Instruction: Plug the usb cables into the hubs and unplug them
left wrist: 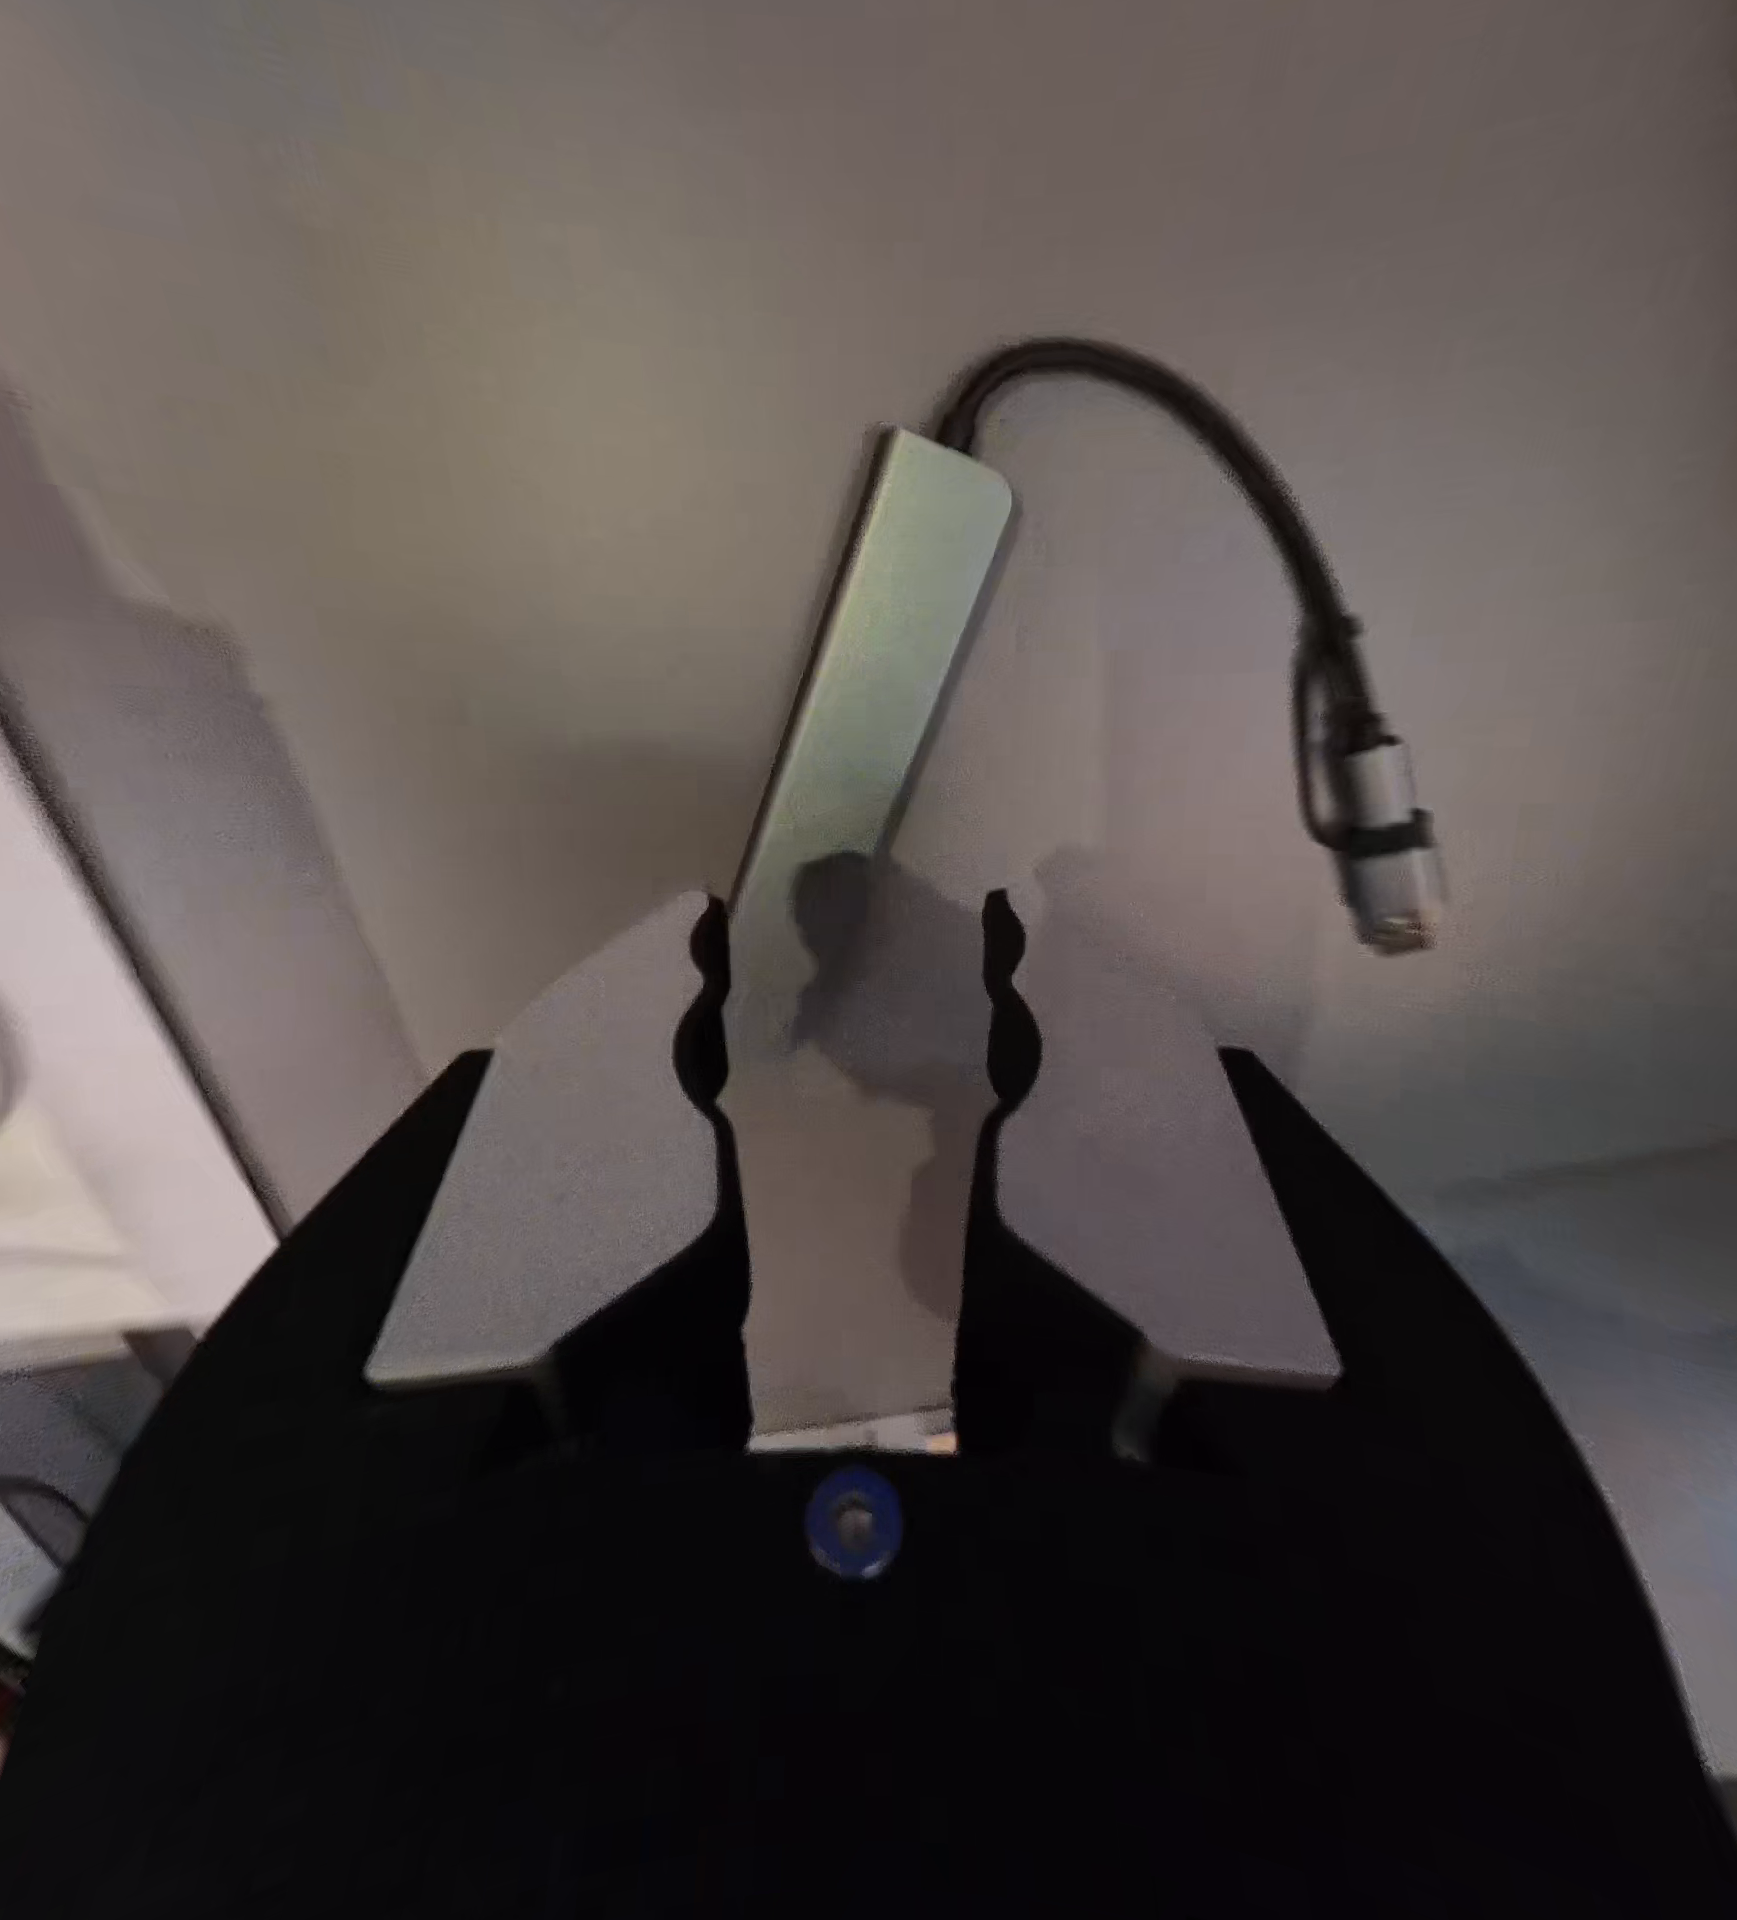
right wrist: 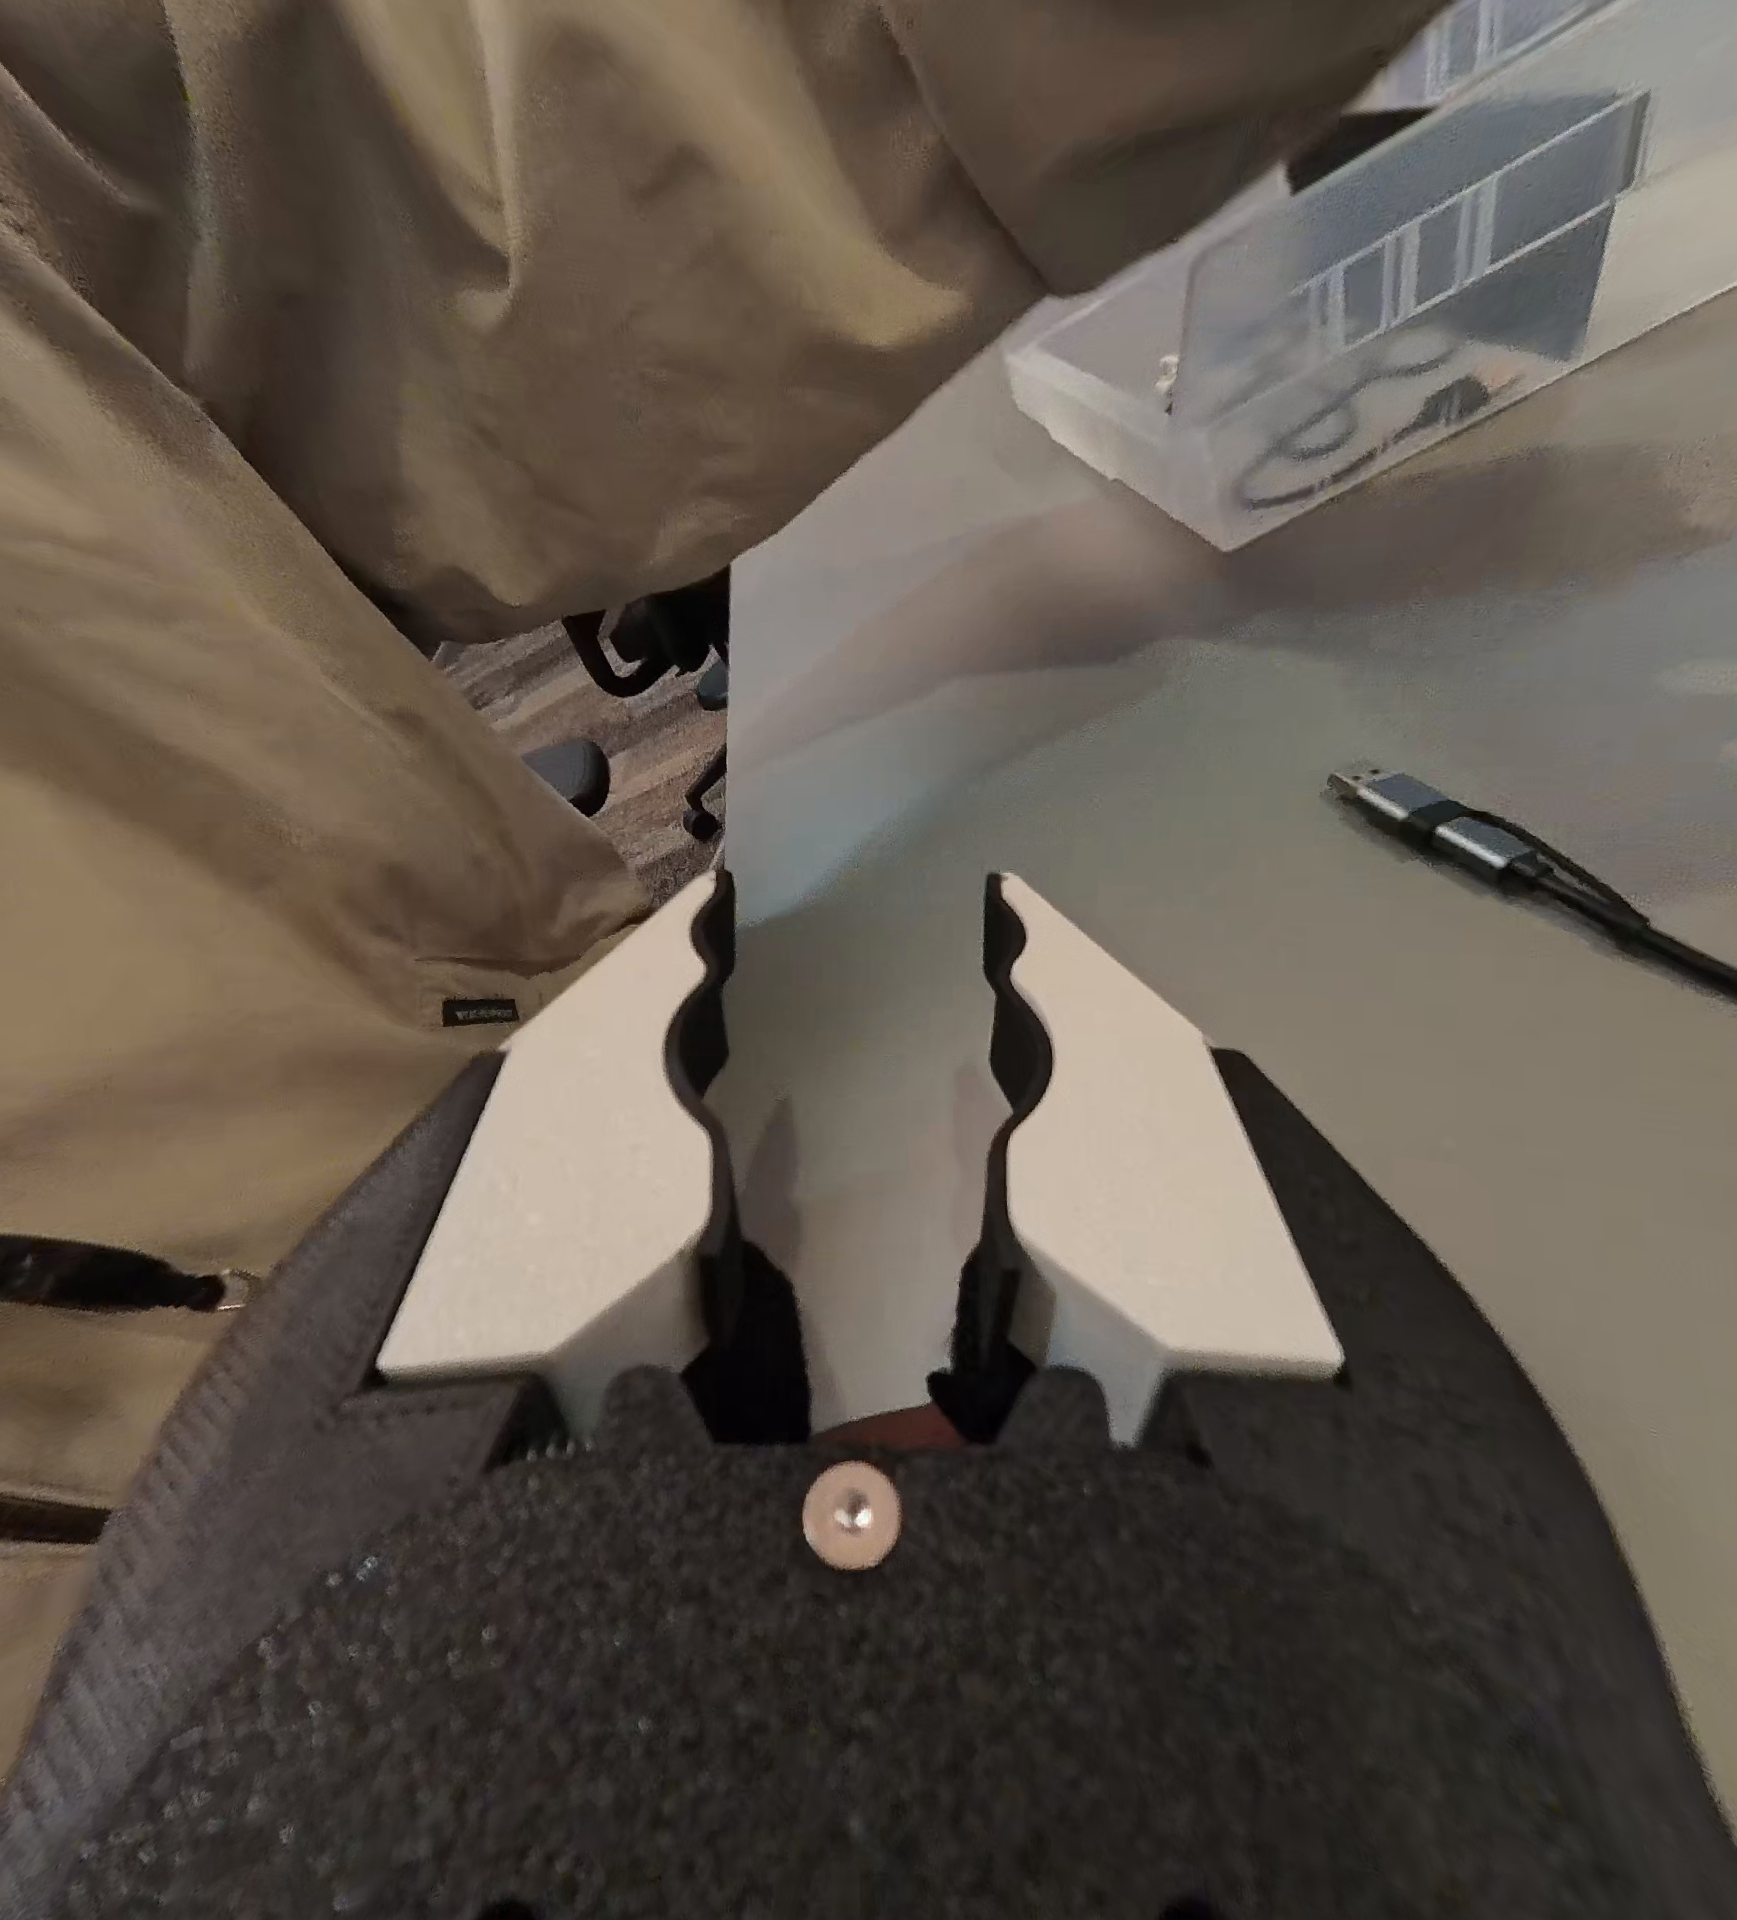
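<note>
Presently, item by item, with the hub as landmark.

Hub (left wrist: 885,665): slim silver bar, lying flat on the pale surface (left wrist: 428,312). Its near end runs in between the fingers (left wrist: 625,1039) of the left gripper (left wrist: 856,914), hard by the left one; whether it touches is not clear. No plug sits in it that I can see, and its ports are not visible from this side.

Hub's own lead (left wrist: 1207,457): short black cable leaving the far end and curling round to the right of the hub, ending in a silver plug (left wrist: 1389,862) well clear of the body. Likely left loose so it stays out of the grip.

Left gripper: fingers apart, straddling the hub's near end. I judge it is lining up to steady the hub so a plug can be pushed home without the bar sliding.

Right gripper (right wrist: 856,904): fingers apart, holding nothing, aimed at the surface's edge beside the person's tan jacket (right wrist: 272,468); the hub is not in its view.

USB plug and black cable (right wrist: 1446,831): flat on the surface, right of the right gripper, untouched. Probably the piece to be fetched.

Clear plastic case (right wrist: 1311,364): beyond that cable, coiled wire inside.
</note>
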Demonstrator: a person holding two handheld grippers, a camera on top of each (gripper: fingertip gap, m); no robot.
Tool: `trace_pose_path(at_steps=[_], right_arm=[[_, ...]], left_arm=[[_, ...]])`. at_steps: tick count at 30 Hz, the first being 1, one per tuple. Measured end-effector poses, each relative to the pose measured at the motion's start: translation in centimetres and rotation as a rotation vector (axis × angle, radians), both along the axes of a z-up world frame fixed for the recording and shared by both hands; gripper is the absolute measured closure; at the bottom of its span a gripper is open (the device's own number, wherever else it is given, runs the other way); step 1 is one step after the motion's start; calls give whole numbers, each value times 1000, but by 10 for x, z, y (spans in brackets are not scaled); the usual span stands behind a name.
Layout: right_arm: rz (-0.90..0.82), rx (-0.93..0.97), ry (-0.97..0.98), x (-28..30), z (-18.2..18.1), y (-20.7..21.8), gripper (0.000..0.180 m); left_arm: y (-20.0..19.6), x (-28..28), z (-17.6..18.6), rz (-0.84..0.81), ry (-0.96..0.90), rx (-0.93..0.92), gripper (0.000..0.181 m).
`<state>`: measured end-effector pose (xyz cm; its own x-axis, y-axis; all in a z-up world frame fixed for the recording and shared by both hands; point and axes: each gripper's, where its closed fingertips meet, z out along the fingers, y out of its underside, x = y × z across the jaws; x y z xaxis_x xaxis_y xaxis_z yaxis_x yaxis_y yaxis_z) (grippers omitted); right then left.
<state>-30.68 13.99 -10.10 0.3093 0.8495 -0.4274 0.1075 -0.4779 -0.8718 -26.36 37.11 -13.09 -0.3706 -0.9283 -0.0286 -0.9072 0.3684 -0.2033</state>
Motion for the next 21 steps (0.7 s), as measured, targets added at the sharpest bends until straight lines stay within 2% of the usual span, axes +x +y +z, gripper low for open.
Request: trace_pose_path(at_steps=[1, 4, 6, 7, 8, 10, 12, 13, 16, 18, 21], right_arm=[[-7, 0, 3, 3, 0, 0, 132], [-23, 2, -6, 9, -1, -1, 132], [-23, -5, -16, 10, -5, -2, 132], [-19, -10, -22, 9, -6, -2, 132], [-15, -13, -29, 8, -8, -3, 132], [-1, -13, -46, 4, -12, -5, 132], [16, -13, -62, -1, -15, -6, 132], [25, -16, -69, -3, -17, -6, 132], [47, -26, -80, -11, -20, -5, 132], [62, -31, -89, -15, -23, -4, 132], [77, -30, -118, -19, -28, -4, 132]], left_arm=[[2, -8, 26, 52, -88, -13, 134], [17, -56, 102, 230, -357, 1, 130], [20, -106, 124, 326, -441, 5, 125], [20, -132, 122, 362, -449, 8, 114], [19, -158, 113, 393, -425, 15, 106], [17, -204, 83, 491, -316, 15, 122], [11, -237, 46, 625, -180, -26, 126], [7, -246, 29, 675, -129, -53, 120], [3, -253, -12, 757, -82, -33, 100], [11, -250, -30, 808, -82, 32, 99], [15, -241, -40, 940, -91, -46, 105]])
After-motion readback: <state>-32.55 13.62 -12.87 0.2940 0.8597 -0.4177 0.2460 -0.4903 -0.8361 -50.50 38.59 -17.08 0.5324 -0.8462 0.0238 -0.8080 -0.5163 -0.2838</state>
